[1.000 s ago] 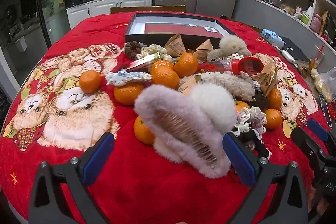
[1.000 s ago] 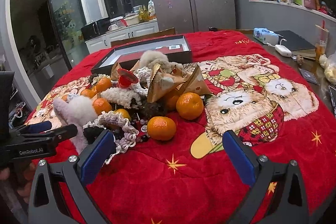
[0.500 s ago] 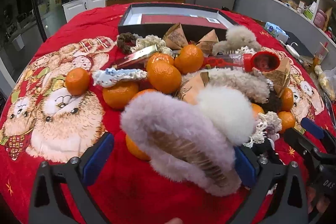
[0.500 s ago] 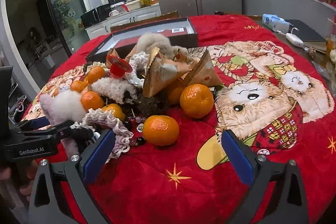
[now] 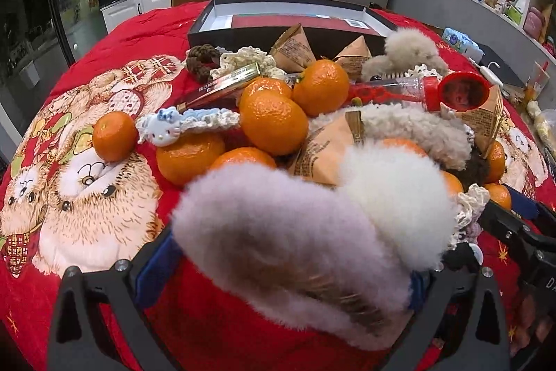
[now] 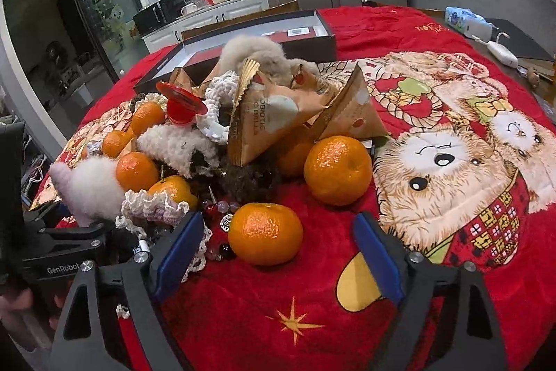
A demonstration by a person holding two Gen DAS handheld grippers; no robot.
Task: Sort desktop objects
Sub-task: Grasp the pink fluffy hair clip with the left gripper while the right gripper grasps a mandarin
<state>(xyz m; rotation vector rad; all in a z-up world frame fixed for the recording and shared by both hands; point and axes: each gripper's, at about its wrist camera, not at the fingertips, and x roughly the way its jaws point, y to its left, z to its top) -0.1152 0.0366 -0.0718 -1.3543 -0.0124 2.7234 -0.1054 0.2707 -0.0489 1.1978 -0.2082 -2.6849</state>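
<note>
A heap of objects lies on the red printed cloth (image 5: 114, 51): several tangerines (image 5: 272, 122), tan paper pyramid packets (image 6: 267, 124), fluffy hair clips, crochet pieces and a red bubble wand (image 5: 458, 91). My left gripper (image 5: 288, 261) has its blue pads on both sides of a pink and white fluffy hair clip (image 5: 295, 221); I cannot tell whether they press it. The clip also shows in the right wrist view (image 6: 92, 188). My right gripper (image 6: 278, 249) is open around the nearest tangerine (image 6: 266, 233), which rests on the cloth.
An open dark box (image 5: 288, 18) stands behind the heap, also in the right wrist view (image 6: 305, 40). A tissue pack (image 6: 465, 18), a white device (image 6: 502, 53) and a dark pad lie at the right edge. Kitchen cabinets and a fridge stand beyond.
Both grippers have moved forward into the heap. The left pads have come in around the fluffy clip. The right jaws have narrowed and now straddle the nearest tangerine.
</note>
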